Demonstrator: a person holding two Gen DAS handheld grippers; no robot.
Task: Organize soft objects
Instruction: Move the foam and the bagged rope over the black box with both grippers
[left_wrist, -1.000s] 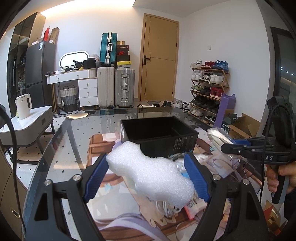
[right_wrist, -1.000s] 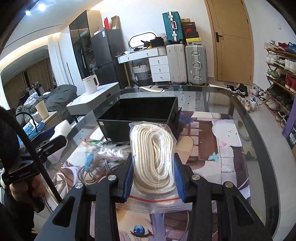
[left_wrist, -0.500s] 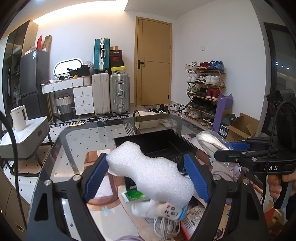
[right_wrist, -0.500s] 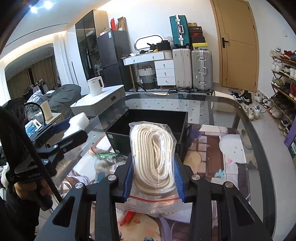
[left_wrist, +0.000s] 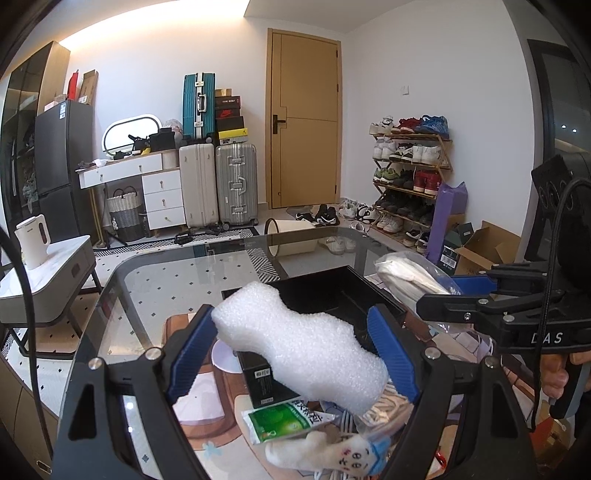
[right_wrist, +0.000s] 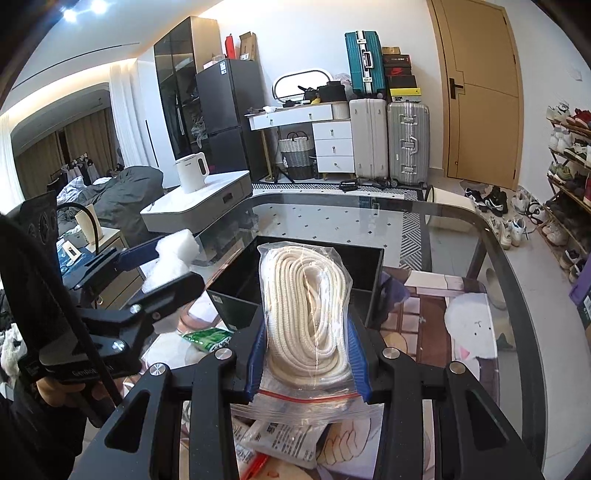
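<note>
Since a second ago both my claws have risen off the clutter. My right gripper (right_wrist: 308, 350) clenches the bagged rope (right_wrist: 308, 299), long axis pointing ahead over the black bin (right_wrist: 364, 291); my left gripper (left_wrist: 295, 350) grips the foam block (left_wrist: 299, 343), the bin just beyond.

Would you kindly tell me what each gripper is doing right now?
Left gripper: closed on the white foam block.
Right gripper: closed on the bagged rope.
</note>
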